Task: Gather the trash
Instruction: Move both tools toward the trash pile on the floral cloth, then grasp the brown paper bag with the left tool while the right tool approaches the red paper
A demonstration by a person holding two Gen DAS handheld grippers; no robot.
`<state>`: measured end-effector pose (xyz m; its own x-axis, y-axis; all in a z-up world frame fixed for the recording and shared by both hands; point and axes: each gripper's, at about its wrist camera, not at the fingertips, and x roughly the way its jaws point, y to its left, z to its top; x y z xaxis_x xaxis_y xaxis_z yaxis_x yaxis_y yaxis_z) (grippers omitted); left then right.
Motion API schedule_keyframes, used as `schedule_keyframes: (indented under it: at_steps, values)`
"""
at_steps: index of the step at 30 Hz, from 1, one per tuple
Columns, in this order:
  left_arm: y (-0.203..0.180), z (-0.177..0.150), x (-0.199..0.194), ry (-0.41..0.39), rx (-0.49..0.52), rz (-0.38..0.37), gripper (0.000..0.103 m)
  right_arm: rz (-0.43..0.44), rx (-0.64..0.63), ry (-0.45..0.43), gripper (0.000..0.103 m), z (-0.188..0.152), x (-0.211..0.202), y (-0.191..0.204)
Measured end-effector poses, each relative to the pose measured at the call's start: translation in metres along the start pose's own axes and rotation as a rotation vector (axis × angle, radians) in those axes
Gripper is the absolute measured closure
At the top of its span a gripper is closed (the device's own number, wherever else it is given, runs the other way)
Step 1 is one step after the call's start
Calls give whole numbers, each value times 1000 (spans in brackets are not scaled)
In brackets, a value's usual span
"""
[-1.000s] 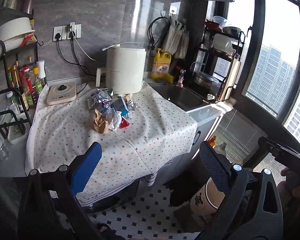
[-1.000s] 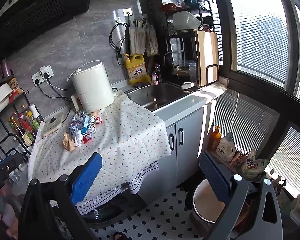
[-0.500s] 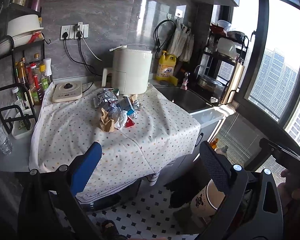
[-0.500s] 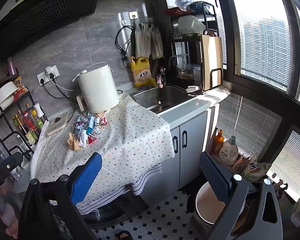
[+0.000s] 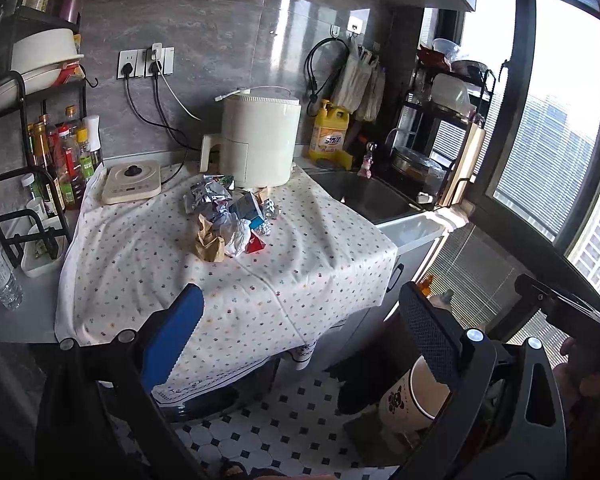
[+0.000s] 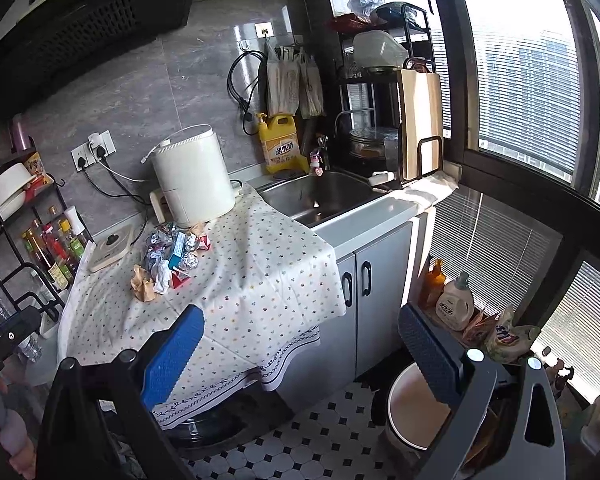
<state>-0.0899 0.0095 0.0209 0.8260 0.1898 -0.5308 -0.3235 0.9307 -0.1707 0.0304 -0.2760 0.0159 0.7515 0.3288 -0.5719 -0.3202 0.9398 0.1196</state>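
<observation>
A heap of trash [image 5: 230, 216] [image 6: 168, 256] lies on the dotted tablecloth [image 5: 148, 272] [image 6: 260, 272]: crumpled foil, a brown paper bag, white tissue, a blue carton and a red wrapper. A round waste bin [image 5: 412, 404] [image 6: 412, 412] stands on the tiled floor at the lower right. My left gripper [image 5: 300, 344] is open and empty, well short of the heap. My right gripper [image 6: 300, 352] is also open and empty, farther back and to the right. The other hand-held gripper shows at the edge of each view.
A white air fryer [image 5: 260, 140] stands right behind the heap, a small induction hob [image 5: 130, 186] to its left. A bottle rack [image 5: 56, 160] lines the left edge. The sink [image 6: 320, 196], a yellow detergent jug [image 6: 278, 144] and a dish rack sit to the right. Bottles [image 6: 454, 300] stand by the window.
Both views have shifted slightly: the tablecloth and trash heap sit a little higher and farther right in frame. Both grippers stay open and empty.
</observation>
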Motion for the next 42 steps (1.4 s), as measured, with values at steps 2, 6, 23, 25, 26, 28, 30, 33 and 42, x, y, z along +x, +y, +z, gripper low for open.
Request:
schedule_keyframes:
  at_steps: [2, 6, 23, 25, 26, 28, 30, 33, 42]
  values:
    - [-2, 2, 3, -3, 5, -6, 6, -9, 1, -2, 8, 0, 0, -2]
    - [-5, 8, 11, -4, 6, -22, 6, -23, 10, 0, 8, 3, 3, -6]
    - [42, 4, 59, 72, -102, 46, 6, 42, -76, 116, 12, 18, 79, 41]
    - [54, 6, 73, 81, -117, 52, 6, 53, -81, 124, 12, 23, 91, 53]
    - [60, 7, 81, 84, -125, 52, 6, 56, -85, 124, 12, 26, 96, 58]
    - [72, 13, 100, 97, -146, 57, 6, 57, -93, 130, 11, 36, 108, 69]
    - [82, 21, 119, 103, -163, 53, 6, 60, -109, 132, 7, 46, 119, 79]
    - [95, 32, 150, 115, -169, 55, 6, 49, -155, 153, 8, 57, 144, 95]
    - [148, 42, 247, 246, -195, 66, 12, 68, -147, 227, 8, 80, 209, 137]
